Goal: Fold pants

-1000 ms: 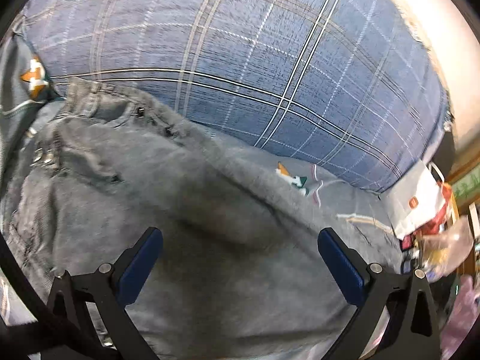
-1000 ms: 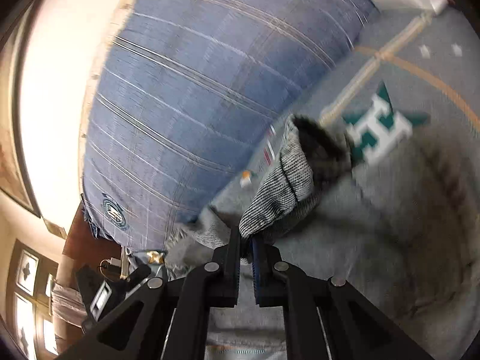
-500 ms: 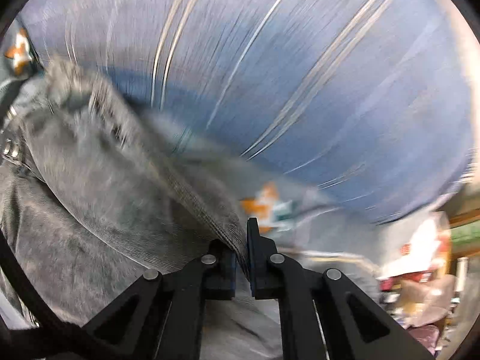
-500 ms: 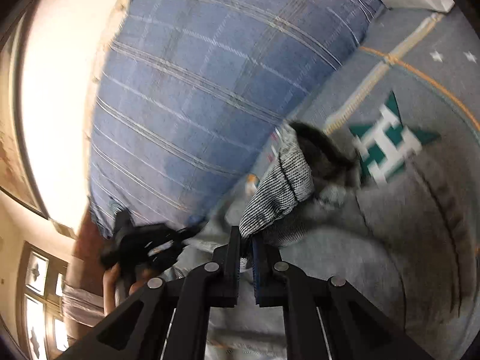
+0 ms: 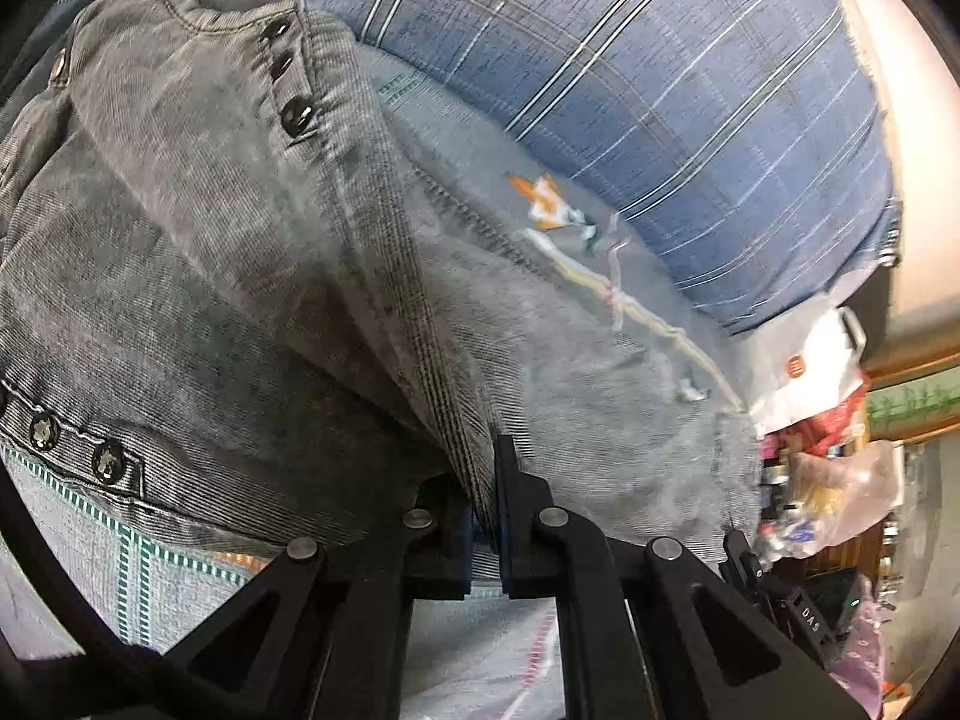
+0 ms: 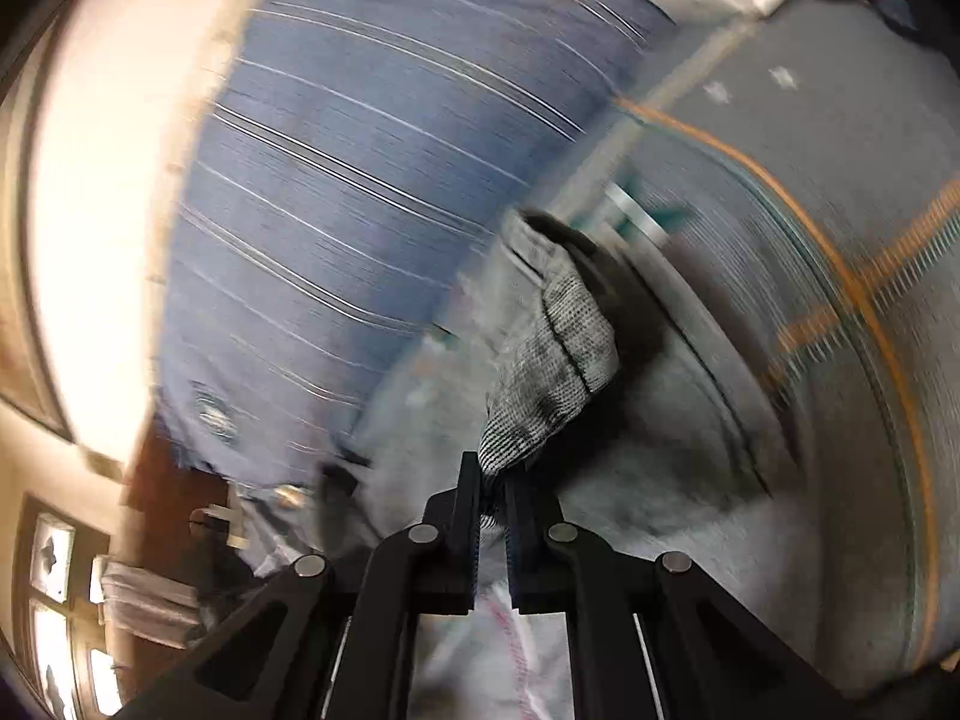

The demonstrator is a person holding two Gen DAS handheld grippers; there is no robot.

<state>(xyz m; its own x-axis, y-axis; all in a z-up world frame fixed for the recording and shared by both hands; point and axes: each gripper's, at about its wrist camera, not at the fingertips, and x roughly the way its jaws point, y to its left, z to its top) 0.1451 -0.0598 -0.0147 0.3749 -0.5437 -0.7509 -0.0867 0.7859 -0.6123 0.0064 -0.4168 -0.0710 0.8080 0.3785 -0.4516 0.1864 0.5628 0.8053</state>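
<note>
Left gripper (image 5: 483, 501) pinching a stitched seam of the grey pants (image 5: 198, 252), which drape ahead and to its left over a blue plaid cushion (image 5: 690, 90). Right gripper (image 6: 492, 501) clamped on a pants fold (image 6: 555, 360) rising just ahead (view blurred).

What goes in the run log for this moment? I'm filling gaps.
step: fold pants | left gripper: shut on pants seam | right gripper: shut on pants | pillow: behind
</note>
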